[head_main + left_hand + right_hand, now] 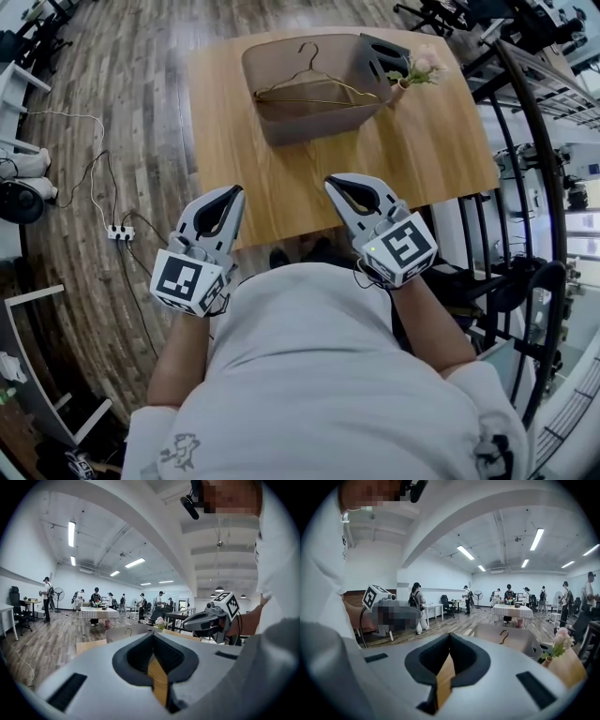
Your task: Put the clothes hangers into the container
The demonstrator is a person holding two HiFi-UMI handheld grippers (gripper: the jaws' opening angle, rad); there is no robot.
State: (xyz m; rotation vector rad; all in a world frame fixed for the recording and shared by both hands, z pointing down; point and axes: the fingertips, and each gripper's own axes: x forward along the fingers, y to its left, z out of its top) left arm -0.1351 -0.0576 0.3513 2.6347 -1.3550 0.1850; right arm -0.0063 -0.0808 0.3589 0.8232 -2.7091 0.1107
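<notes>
Shirt [309, 375]: white, person's, lowest in frame.
Left claw [236, 190]: closed, empty, above counter [431, 159] edge.
Right claw [331, 180]: closed, empty.
Clothes hanger [309, 86]: gold wire, resting in grey container [281, 127].

Head view looks down; gripper views (low, level) apparently share container [487, 637].

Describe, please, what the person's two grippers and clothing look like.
The left gripper and right gripper are light grey, tapering shells with black-padded teardrop openings. Each carries a white cube with black square markers at its rear. The person wears a white short-sleeved T-shirt.
</notes>
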